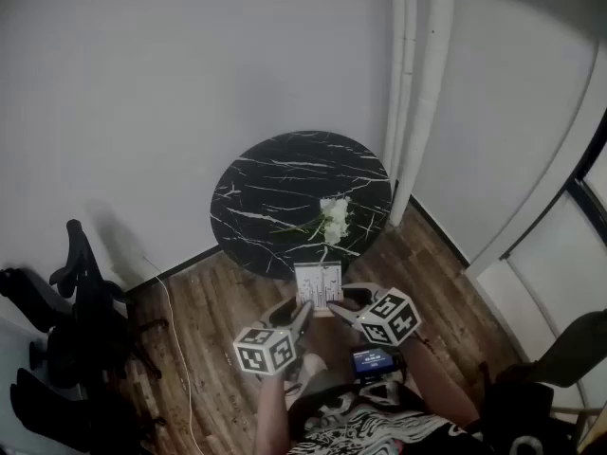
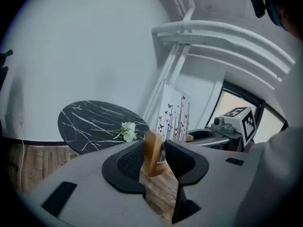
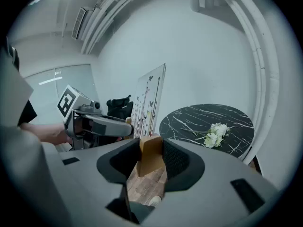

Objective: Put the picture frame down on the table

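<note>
While left gripper [image 2: 154, 157] and right gripper [image 3: 150, 157] clamped the picture frame [image 1: 318, 284], I held it short of the table [image 1: 266, 188]. Reaching over and lowering seemed next.

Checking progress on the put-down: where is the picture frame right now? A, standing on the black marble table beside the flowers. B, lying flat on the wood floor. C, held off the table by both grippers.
C: the picture frame is clamped between the left gripper and the right gripper above the wood floor, short of the table, where the flowers lie.
</note>
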The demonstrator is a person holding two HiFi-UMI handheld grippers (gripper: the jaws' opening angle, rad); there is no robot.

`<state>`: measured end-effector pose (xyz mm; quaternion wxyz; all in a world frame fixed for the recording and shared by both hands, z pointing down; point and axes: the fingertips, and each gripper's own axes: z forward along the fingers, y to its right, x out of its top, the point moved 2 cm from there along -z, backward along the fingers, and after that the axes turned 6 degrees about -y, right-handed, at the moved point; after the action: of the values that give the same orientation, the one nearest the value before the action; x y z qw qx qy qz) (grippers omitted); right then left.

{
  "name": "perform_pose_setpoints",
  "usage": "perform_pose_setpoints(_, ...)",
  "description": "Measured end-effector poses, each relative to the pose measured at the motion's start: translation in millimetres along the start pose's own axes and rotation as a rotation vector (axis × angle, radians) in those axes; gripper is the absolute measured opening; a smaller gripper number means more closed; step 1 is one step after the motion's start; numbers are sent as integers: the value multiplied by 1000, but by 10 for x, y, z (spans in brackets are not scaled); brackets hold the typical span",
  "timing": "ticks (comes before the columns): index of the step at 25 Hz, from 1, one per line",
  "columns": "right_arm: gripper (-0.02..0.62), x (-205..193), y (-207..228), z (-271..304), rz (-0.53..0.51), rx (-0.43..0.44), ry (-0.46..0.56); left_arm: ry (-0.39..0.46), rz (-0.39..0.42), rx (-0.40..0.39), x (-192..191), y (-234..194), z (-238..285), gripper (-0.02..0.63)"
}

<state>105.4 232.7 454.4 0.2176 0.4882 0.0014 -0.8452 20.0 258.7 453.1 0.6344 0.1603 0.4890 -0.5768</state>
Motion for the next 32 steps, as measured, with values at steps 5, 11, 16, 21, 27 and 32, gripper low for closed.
perform_pose_setpoints(5, 156, -44, -7, -76, -12, -2, 2, 1, 0, 5, -41, 82, 0, 149)
perform_pose_setpoints(11, 156, -27, -54, -111, -35, 5, 3, 12, 8, 12, -49, 118, -59, 147)
perform_pose_setpoints(16, 156, -52, -82, -142, -23, 10, 1, 43, -3, 10, -86, 149, -88, 146)
perform_pose_setpoints(21, 156, -34, -56, -101, -36, 11, -10, 29, -12, 2, -89, 103, -62, 144)
perform_pose_setpoints(27, 156, 8, 171, 2, -17, 2, -26, 20, -27, -20, -6, -18, 158, 144)
perform_pose_setpoints(32, 156, 63, 532, 154, 13, -12, -48, -9, -33, -46, 128, -192, 517, 144)
